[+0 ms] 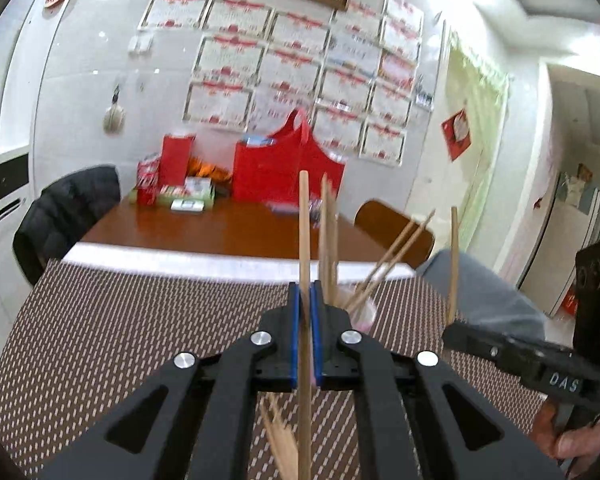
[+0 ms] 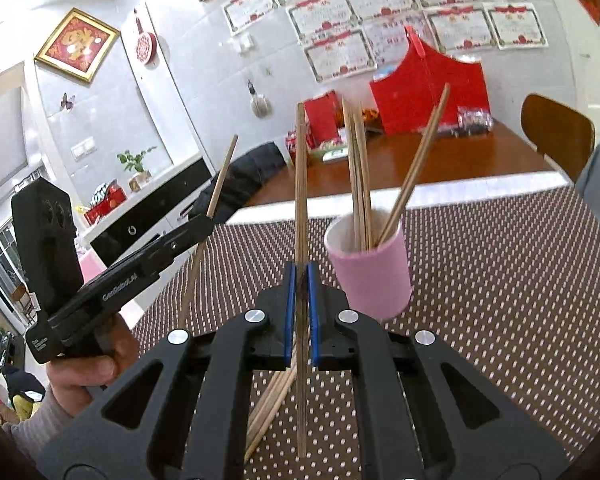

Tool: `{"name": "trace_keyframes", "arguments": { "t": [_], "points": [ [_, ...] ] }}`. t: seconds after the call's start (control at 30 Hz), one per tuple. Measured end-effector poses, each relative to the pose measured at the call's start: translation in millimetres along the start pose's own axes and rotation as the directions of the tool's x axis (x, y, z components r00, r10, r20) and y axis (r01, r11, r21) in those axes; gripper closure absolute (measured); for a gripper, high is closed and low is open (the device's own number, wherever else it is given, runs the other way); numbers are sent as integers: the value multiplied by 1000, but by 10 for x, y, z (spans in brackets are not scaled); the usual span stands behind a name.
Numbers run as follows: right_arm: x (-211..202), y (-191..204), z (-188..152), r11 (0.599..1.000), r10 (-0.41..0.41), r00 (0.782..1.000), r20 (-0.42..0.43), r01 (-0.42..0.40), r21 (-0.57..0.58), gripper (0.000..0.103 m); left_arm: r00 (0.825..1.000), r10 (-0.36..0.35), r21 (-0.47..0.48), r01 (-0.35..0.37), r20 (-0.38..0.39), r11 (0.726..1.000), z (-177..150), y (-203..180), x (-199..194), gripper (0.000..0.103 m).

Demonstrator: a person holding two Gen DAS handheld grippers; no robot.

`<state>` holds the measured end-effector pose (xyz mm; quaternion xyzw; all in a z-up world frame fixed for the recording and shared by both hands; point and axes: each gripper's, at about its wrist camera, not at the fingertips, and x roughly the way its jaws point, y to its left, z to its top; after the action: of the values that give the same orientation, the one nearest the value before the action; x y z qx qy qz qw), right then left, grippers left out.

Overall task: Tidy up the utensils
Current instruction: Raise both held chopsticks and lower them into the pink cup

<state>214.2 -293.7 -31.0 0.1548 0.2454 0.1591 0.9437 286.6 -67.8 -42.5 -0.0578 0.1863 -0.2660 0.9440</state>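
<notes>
On a dotted brown placemat (image 2: pixel 500 280), centre frame, my left gripper (image 1: pixel 307 300) and right gripper (image 2: pixel 301 280) each clamp one light, stiff, slippery wooden chopstick (image 2: pixel 301 200) mid-shaft beside the pink cup (image 2: pixel 370 268).

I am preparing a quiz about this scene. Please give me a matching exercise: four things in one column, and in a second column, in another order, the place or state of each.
Things:
1. pink cup
2. chopstick in the left tool
3. loose chopsticks
4. red bag

Places or states:
A. lying flat on the dotted mat
B. at the far side of the wooden table, by the wall
C. clamped upright between blue pads
D. standing on the mat, with several chopsticks inside

Pairs: 1-D, 2-C, 3-A, 4-B
</notes>
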Motion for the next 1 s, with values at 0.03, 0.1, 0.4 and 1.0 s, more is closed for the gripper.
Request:
{"name": "trace_keyframes", "arguments": {
  "t": [0.03,0.1,0.4,1.0],
  "points": [
    [-23,-9,53,1000,2,1000,12,-2,-2,97,1000,-7,0,7,14,1000,50,-20,18,98],
    [-53,-10,158,1000,-1,999,37,2,-9,97,998,-27,-6,27,52,1000,173,-53,70,98],
    [-145,-32,774,999,-16,986,166,24,-47,97,974,-107,-40,117,200,992,653,-144,356,98],
    [370,-345,1301,996,-52,963,266,68,-55,97,955,-67,-53,86,290,995,628,-227,1274,98]
  ]
}}
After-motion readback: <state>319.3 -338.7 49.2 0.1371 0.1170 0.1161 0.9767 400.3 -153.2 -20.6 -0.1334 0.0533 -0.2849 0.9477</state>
